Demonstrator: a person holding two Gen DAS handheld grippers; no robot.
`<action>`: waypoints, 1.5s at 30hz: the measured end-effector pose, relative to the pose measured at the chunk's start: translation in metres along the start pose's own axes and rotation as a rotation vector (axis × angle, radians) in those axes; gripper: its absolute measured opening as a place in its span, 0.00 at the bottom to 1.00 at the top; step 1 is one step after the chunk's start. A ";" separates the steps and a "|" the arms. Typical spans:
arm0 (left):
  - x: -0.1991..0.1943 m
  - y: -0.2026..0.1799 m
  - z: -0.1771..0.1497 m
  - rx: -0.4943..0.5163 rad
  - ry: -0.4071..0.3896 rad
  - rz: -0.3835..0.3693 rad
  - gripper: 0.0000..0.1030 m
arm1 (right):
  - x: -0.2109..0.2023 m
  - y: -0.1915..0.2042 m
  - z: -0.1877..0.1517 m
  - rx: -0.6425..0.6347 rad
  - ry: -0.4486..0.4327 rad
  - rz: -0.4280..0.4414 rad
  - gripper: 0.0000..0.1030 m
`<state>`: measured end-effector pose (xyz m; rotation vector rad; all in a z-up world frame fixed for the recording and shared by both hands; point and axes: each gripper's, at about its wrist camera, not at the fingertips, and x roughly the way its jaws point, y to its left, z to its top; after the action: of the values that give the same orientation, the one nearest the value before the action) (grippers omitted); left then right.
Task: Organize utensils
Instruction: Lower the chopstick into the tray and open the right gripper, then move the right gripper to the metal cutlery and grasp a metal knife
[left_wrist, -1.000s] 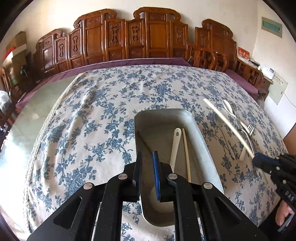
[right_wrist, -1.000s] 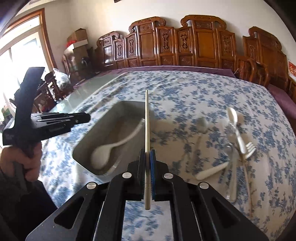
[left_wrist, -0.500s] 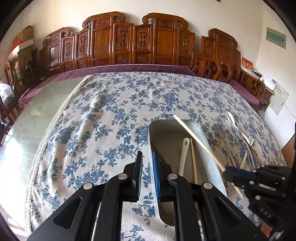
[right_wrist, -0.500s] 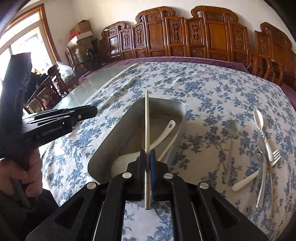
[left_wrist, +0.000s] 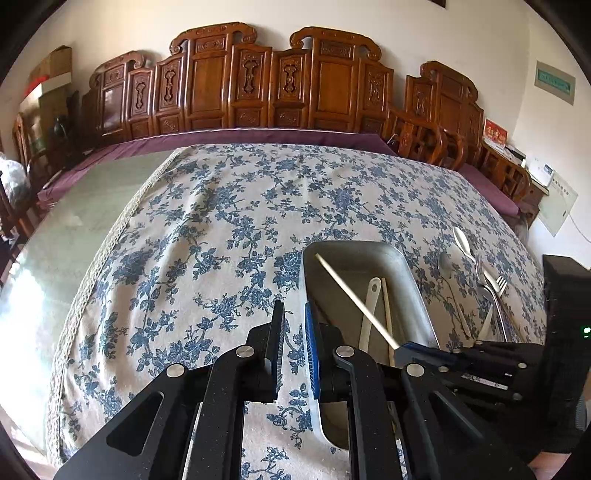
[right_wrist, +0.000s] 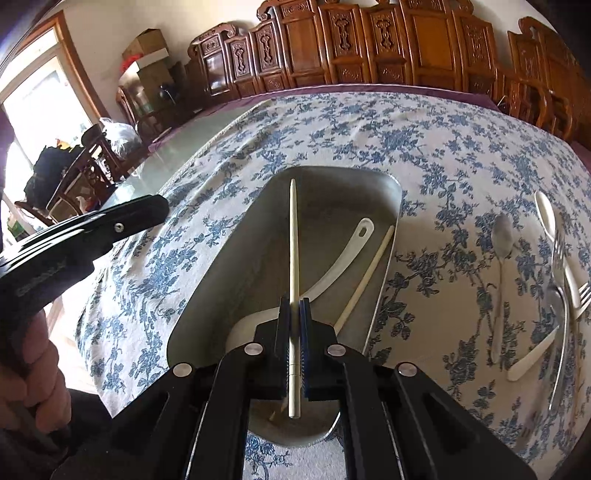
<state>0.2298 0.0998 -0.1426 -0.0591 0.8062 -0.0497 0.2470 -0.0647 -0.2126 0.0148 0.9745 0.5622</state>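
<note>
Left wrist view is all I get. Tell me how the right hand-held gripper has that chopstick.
Observer: The right hand-held gripper is shut on the chopstick partway along; the back end sticks out behind the pads.
Operator: Now describe the white spoon's bowl; my hand-held gripper hides it.
Observer: The white spoon lies in the metal tray, bowl at the near end, partly under the right hand-held gripper.
</note>
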 end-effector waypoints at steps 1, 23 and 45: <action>0.000 0.000 0.000 0.000 -0.001 -0.001 0.10 | 0.003 0.000 0.000 0.003 0.003 0.001 0.06; 0.004 -0.048 -0.004 0.066 0.006 -0.065 0.22 | -0.087 -0.087 -0.018 -0.047 -0.165 -0.115 0.15; 0.010 -0.127 -0.026 0.195 0.026 -0.141 0.27 | -0.053 -0.187 -0.062 0.121 -0.036 -0.255 0.15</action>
<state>0.2157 -0.0288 -0.1586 0.0692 0.8194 -0.2623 0.2585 -0.2642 -0.2559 0.0083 0.9574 0.2676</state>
